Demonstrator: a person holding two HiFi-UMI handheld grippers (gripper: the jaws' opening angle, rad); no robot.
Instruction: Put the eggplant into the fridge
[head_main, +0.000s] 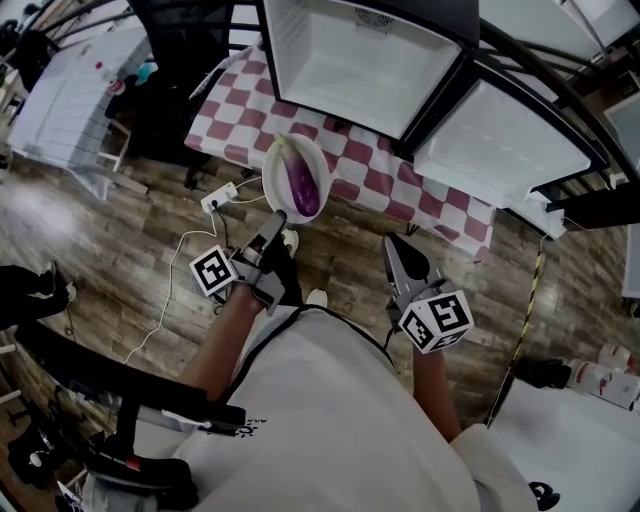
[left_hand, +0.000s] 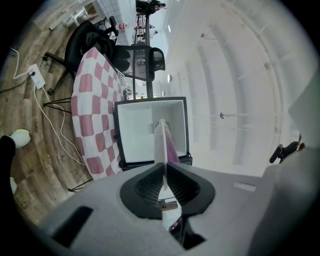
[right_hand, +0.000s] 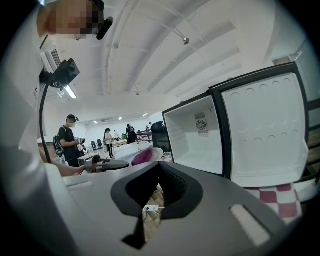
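A red-and-white checked surface (head_main: 440, 195) carries an open fridge (head_main: 360, 60). Its door (head_main: 510, 140) is swung out to the right and its white cavity is bare.

The eggplant (head_main: 302, 183) is not yet inside. It lies on a white plate (head_main: 273, 175) held in the air just short of the surface edge, directly ahead of the left claw (head_main: 275, 222). Its long axis runs away from that claw toward the fridge, with the paler stem end farthest out.

The left claw is clamped on the near rim of the plate. The left gripper view shows the plate edge-on between the jaws, the eggplant just beyond on the right of the rim, and the fridge cavity straight behind both.

The right claw (head_main: 395, 248) sits to the right of the plate, well apart from it. Its jaws are together with nothing between them, and it points toward the surface edge.

Judgement: the left claw is the carrying one. The coming move is a forward and upward advance along the eggplant's own axis into the cavity. The plate should be kept level, since the eggplant rests loose on it and could roll off.
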